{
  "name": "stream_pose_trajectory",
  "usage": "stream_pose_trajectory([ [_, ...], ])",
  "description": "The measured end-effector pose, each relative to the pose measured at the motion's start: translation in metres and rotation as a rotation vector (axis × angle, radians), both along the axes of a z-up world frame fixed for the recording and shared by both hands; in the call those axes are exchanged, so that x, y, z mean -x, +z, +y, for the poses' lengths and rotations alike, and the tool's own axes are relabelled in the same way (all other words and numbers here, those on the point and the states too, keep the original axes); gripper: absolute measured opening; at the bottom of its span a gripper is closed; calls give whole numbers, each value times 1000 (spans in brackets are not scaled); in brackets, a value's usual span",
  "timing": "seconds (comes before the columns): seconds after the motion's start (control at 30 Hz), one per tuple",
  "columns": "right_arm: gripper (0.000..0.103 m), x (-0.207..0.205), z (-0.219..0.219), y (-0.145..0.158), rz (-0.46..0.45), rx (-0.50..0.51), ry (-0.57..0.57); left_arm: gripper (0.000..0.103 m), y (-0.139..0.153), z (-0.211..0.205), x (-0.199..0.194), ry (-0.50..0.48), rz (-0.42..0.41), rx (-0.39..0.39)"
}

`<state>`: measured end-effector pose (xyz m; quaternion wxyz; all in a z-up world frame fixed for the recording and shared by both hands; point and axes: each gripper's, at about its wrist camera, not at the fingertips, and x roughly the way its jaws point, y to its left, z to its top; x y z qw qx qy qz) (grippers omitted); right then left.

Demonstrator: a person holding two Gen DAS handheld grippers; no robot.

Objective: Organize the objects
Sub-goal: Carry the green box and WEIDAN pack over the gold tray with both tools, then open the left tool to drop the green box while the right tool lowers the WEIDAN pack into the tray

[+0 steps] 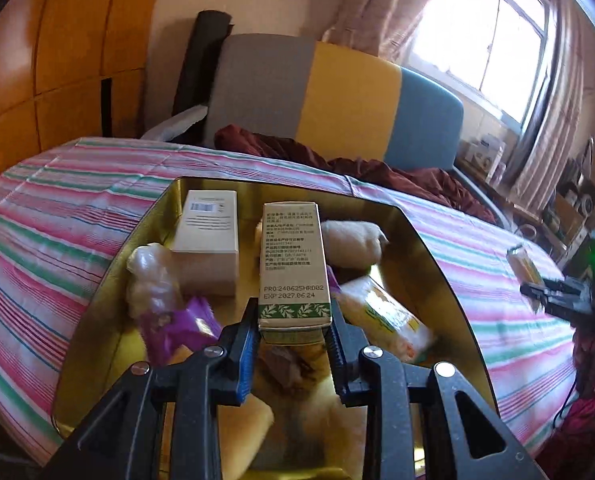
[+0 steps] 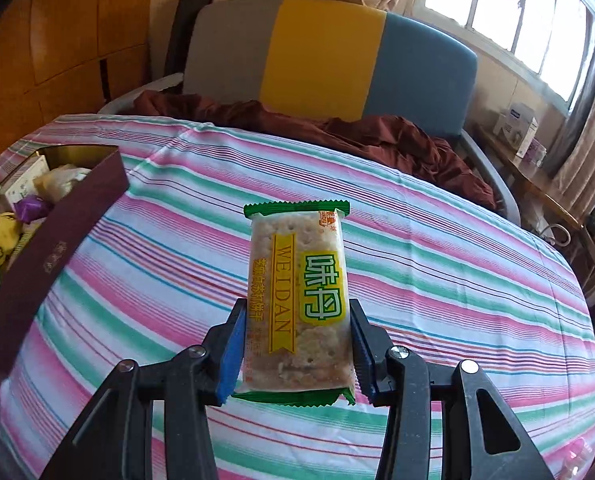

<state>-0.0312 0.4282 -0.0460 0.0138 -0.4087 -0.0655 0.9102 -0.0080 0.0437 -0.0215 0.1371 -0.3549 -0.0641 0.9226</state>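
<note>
L gripper: clamped on small carton, held over gold-lined box w/ snacks, on striped bedsheet. R gripper: gripping cracker packet above sheet, right of box.

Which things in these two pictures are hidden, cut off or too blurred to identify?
- Left wrist view: the bottom of the gold-lined box near the camera is hidden behind the left gripper and its small carton.
- Left wrist view: the right gripper at the right edge is blurred; its packet is unreadable there.
- Right wrist view: the box is cut off by the left edge.
- Right wrist view: shelf items are too small.
</note>
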Motion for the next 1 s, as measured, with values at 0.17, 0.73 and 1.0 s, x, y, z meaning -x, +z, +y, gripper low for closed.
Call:
stream_pose_trajectory([
  [0.17, 48, -8, -24, 11, 12, 36, 48, 30, -2, -11, 12, 31, -33, 4],
  [0.73, 48, -24, -80, 28, -2, 196, 107, 39, -24, -23, 33, 26, -187, 6],
  [1.0, 48, -31, -126, 40, 12, 259, 185, 54, -3, -25, -2, -18, -59, 43],
])
